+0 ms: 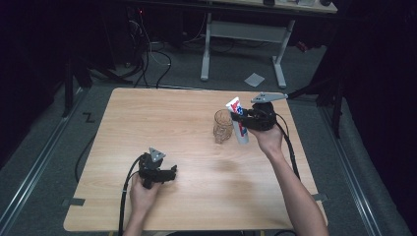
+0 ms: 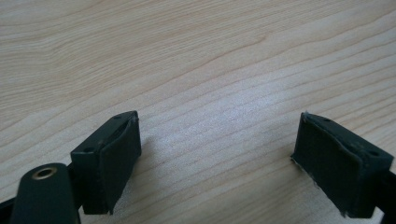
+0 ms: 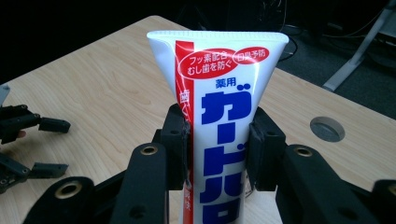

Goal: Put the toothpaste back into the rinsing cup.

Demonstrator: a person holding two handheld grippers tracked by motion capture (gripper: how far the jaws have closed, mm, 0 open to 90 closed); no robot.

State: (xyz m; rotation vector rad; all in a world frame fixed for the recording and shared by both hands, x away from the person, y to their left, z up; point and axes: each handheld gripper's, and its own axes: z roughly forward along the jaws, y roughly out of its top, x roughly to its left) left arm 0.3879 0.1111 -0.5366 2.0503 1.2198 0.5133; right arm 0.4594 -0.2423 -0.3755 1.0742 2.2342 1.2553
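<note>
**Tube up beside the glass**

The right gripper (image 1: 246, 119) clamped the toothpaste tube (image 1: 237, 120) upright, near the table's (image 1: 147, 113) far right edge, just beside the glass (image 1: 222, 126). Left gripper (image 1: 169, 173) rested agape, empty. Likely next: lowering it in, needing careful alignment.

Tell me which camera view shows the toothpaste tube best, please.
The right gripper view: the toothpaste tube is close there, its printed label is readable, and the right gripper clamps it on both sides. In the high view the tube is small, beside a glass. The left gripper view shows bare table.
</note>
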